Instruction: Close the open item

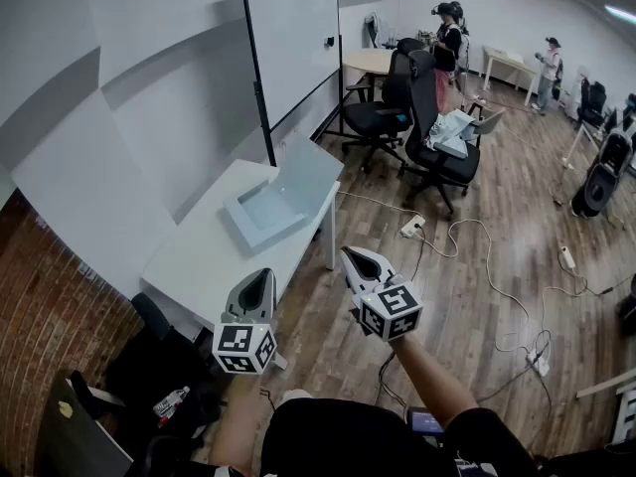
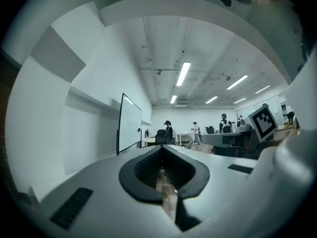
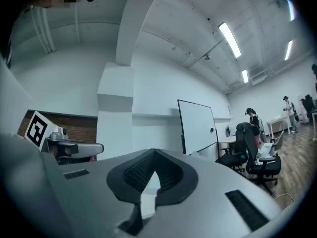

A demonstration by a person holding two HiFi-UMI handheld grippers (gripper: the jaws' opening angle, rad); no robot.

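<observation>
A: Head view, where's the target?
B: Open box [image 1: 278, 205] sits on the white table [image 1: 189, 261], with its lid tipped up on the whiteboard [image 1: 293, 43] side. The left gripper [image 1: 260, 284] shows against the table's near end. The box is at its 12 o'clock, near but not touching. The right gripper [image 1: 360, 263] is over the wood floor [image 1: 477, 296], with the box at its 10 o'clock, clearly apart.

A: Left gripper view?
B: The left gripper [image 2: 162, 150] has its jaws closed tip to tip with nothing between them. Only floor shows through the gap. It looks down the room: whiteboard [image 2: 130, 123] at 9 o'clock, ceiling lights [image 2: 183, 73] at 12. The right gripper's marker cube [image 2: 262, 122] is at 3 o'clock.

A: Right gripper view?
B: The right gripper [image 3: 155, 152] is the same, jaws together and empty. Whiteboard [image 3: 198, 125] and office chairs [image 3: 250, 155] are at 3 o'clock, and the left gripper [image 3: 74, 148] is at 9, in front of a brick wall [image 3: 74, 123].

A: Differences between views?
B: Only the head view shows the box and where it lies on the table. Only the gripper views show the ceiling and the jaw contact up close.
</observation>
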